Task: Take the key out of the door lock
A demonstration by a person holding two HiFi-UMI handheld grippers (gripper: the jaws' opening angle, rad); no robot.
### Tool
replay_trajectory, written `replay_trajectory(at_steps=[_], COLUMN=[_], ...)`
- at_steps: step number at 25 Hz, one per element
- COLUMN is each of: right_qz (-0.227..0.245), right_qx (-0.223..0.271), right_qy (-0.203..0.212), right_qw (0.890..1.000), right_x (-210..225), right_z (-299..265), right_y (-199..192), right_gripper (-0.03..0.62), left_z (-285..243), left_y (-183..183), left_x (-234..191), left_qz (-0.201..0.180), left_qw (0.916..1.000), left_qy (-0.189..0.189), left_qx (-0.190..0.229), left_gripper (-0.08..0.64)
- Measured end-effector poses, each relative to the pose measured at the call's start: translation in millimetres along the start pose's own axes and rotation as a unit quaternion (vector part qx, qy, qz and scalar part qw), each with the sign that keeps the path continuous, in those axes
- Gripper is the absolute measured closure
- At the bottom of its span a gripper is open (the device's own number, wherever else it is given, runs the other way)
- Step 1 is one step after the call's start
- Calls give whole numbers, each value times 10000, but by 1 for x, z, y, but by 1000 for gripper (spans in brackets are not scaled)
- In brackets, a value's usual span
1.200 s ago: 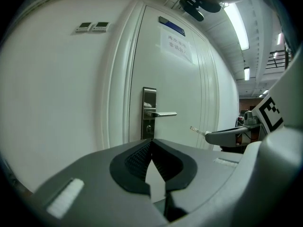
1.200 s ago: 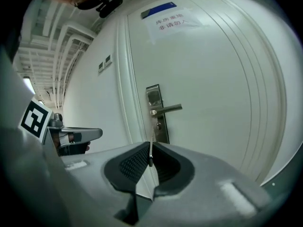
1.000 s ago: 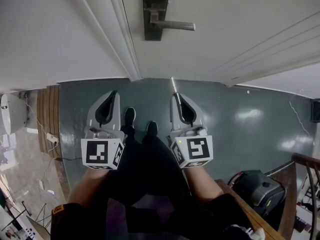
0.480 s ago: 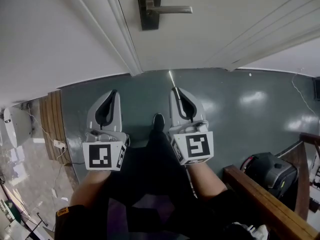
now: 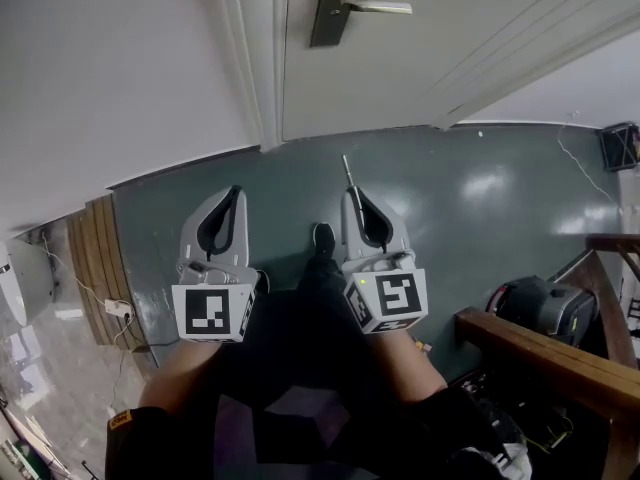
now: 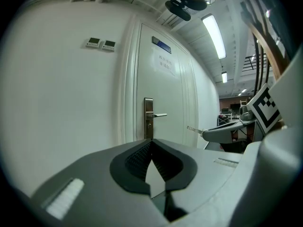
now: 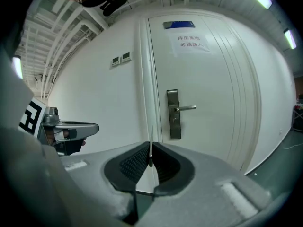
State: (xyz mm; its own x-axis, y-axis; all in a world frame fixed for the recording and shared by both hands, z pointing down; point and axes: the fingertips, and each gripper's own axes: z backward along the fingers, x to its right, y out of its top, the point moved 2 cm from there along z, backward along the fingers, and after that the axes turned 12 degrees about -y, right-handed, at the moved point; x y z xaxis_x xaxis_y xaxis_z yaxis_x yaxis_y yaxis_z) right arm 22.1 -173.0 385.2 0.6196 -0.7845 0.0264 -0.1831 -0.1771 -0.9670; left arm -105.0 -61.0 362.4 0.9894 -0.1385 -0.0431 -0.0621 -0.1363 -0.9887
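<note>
Clamped between the jaws of the right hand-held gripper (image 5: 353, 194): thin silver metal key (image 5: 347, 171), already out of the lock, blade projecting past the jaw tips. Judged light, rigid and slick, so best gripped flat across the bow to prevent pivoting. Alongside: left hand-held gripper (image 5: 235, 192), jaws together, empty. Versus one second earlier: same clamp, white door (image 5: 480, 38) base slightly farther ahead, wooden railing (image 5: 540, 353) more exposed at right.

Paper notice (image 7: 191, 42) on door (image 7: 215, 126), Chinese print, second line 非请勿入
</note>
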Motion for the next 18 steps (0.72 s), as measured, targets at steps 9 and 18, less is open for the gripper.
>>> replay_trajectory(at_steps=[9,18], right_qz=[-168,-139], right_qx=[-145,-295], right_qy=[-809,-1096], right_qw=[9965,9934], right_x=[-52,-66], right_z=[62,117], right_y=[-13,-35], right_gripper=[577,577], left_z=[67,90], left_y=[-15,-33], left_x=[-10,25], left_qz=[112,250], left_qw=[9968,9907], left_qy=[-787,-1340], left_qx=[74,-4], left_gripper=[543,542])
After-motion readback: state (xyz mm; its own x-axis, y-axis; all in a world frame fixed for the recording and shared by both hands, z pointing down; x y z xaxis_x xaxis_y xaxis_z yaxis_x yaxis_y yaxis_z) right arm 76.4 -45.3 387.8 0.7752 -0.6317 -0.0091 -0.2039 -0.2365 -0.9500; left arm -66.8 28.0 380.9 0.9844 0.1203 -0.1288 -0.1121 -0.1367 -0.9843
